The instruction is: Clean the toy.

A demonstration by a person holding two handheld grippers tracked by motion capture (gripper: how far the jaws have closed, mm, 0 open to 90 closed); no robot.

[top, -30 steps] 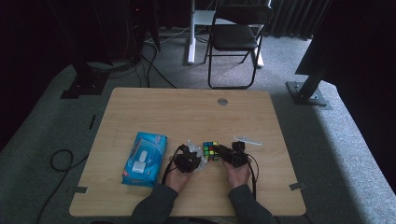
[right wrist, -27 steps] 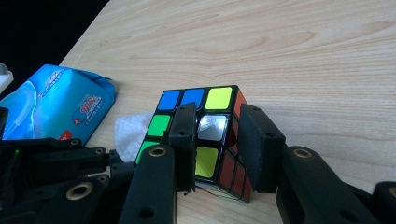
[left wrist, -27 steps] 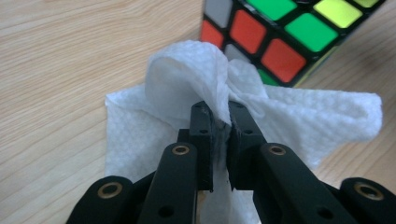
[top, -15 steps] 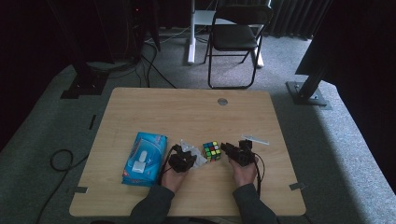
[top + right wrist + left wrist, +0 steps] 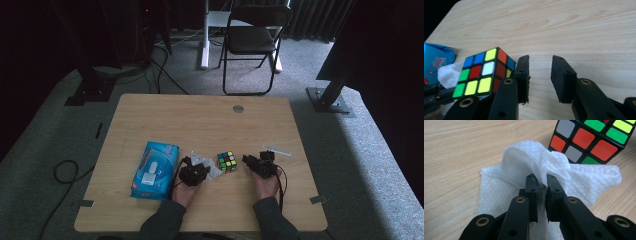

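Observation:
A scrambled puzzle cube (image 5: 226, 161) sits on the wooden table (image 5: 200, 120) between my two grippers. My left gripper (image 5: 202, 167) lies just left of it, shut on a crumpled white wipe (image 5: 524, 152) that bunches up over the fingertips (image 5: 531, 182). The wipe spreads on the table up to the cube (image 5: 594, 140). My right gripper (image 5: 248, 160) rests a little right of the cube. Its jaws stand apart with nothing between them (image 5: 540, 65), and the cube (image 5: 481, 72) is just outside the left jaw.
A blue pack of wipes (image 5: 154, 169) lies left of my left hand. A thin white object (image 5: 277, 149) lies beyond the right gripper. A folding chair (image 5: 252, 35) and stand legs are on the floor past the table's far edge.
My right hand has shifted slightly to the right, away from the cube. The left hand, the wipe and the cube have stayed in place.

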